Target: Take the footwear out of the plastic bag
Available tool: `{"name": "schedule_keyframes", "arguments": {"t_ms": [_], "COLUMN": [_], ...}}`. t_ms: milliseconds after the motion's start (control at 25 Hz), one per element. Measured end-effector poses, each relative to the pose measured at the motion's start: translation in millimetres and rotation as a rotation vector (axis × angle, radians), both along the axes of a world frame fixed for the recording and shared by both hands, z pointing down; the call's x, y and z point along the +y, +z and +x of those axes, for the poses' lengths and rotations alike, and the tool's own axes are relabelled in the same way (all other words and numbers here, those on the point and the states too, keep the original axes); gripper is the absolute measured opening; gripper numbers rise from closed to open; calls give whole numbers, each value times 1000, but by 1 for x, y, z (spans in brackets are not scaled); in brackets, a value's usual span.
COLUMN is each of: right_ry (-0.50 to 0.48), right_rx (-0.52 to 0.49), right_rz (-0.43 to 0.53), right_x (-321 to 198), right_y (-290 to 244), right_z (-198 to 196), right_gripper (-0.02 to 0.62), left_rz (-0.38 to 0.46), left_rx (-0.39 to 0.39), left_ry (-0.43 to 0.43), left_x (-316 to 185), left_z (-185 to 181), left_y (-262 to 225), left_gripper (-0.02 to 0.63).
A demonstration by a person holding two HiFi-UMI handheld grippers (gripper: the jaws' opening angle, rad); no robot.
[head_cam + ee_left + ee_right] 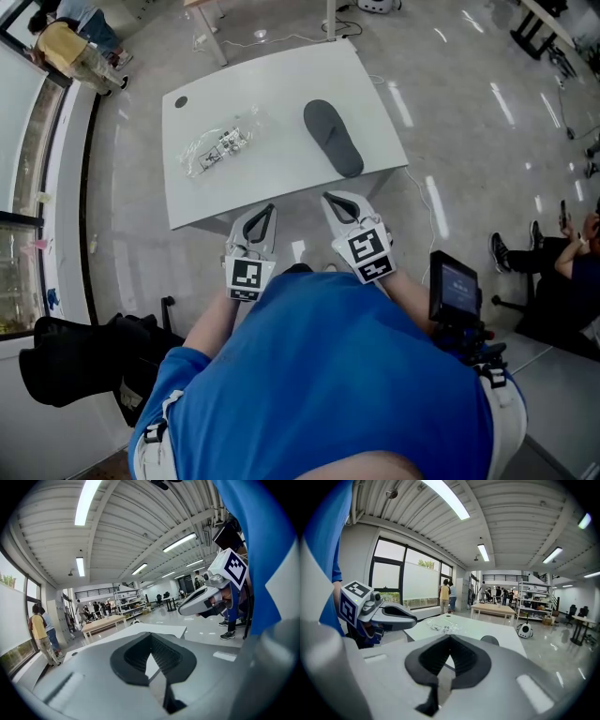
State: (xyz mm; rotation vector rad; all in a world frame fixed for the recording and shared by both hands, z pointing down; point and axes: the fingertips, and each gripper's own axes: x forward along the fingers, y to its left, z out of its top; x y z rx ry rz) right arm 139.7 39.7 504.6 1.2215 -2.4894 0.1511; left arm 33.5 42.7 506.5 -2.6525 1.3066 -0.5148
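A dark grey slipper (333, 138) lies flat on the right half of the white table (281, 84), outside the bag. The clear plastic bag (217, 147) lies crumpled on the left half, with a small printed card inside. My left gripper (269, 209) and right gripper (327, 198) hang side by side at the table's near edge, both shut and holding nothing. The right gripper view shows its own jaws (449, 656) closed, the left gripper (389, 613) beside it, the bag (443, 626) and the slipper's tip (490, 640). From the left gripper (150, 654), the right gripper (206, 600) is seen.
A small black round spot (181, 101) marks the table's far left corner. A screen on a stand (455, 286) is at my right, with a seated person (562, 262) beyond. A black bag (84, 361) sits at my left. People stand by the windows (70, 47).
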Motion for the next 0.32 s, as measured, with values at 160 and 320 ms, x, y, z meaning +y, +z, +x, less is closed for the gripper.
{"name": "schedule_keyframes", "arguments": {"t_ms": [160, 320], "right_ry": [-6, -13], "right_rx": [1, 1], "right_rz": [6, 12], "right_x": [1, -6], "right_y": [-5, -2], "right_z": [14, 16], "right_gripper": [3, 3], "left_rz": [1, 7], "left_rx": [-8, -18], "left_ry": [2, -2], "left_x": [0, -5], "left_z": [16, 18], "left_y": [-5, -2], "left_gripper": [8, 8]}}
